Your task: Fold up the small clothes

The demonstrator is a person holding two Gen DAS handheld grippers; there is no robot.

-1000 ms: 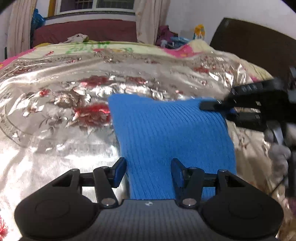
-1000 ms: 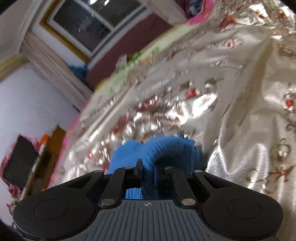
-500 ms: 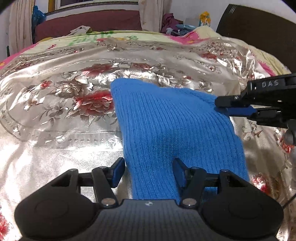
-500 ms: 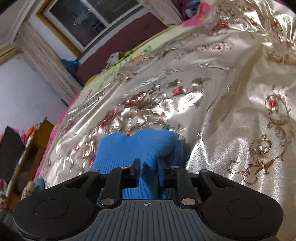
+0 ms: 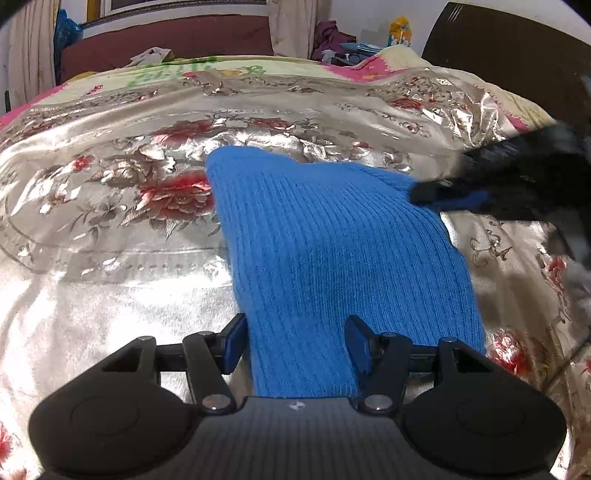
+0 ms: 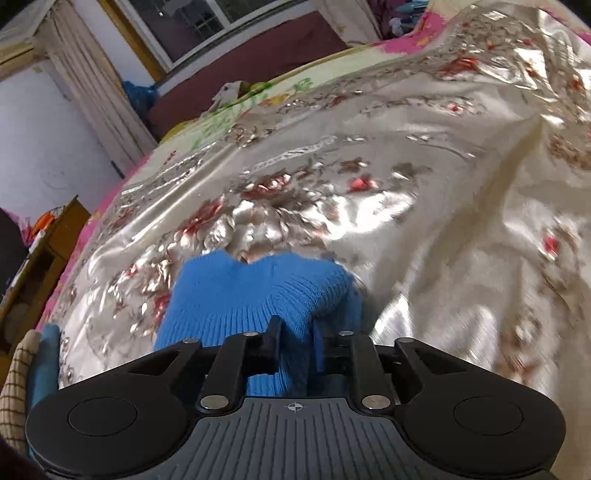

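Blue knitted garment (image 5: pixel 332 251): 1 piece, ribbed, lying flat on the bedspread (image 5: pixel 110 258), near edge reaching back under both tools.

Left gripper (image 5: pixel 295 341): 2 blue-padded fingers (image 5: pixel 233 341) standing well apart, the garment's near end lying between them; the left pad sits just beside the cloth's left edge, the right pad over the knit. No pinch on the fabric visible.

Right gripper (image 6: pixel 295 345): 2 fingers (image 6: pixel 274 332) close together with a raised fold of the blue knit bunched between them; jaws have just been closing. Whether the pads actually press the fold cannot be told from the wrist view. In the left wrist view the same tool (image 5: pixel 443 194) appears blurred at the garment's far right corner.

Bedspread: shiny cream satin with red floral print, wrinkled, covering the bed around the garment on all sides.

Surroundings: dark headboard (image 5: pixel 517 55) at upper right of the left view; curtains (image 6: pixel 92 92) and window (image 6: pixel 192 22) beyond the bed; wooden shelf unit (image 6: pixel 44 251) at the left of the right view; checked cloth (image 6: pixel 14 387) at that view's lower left edge.
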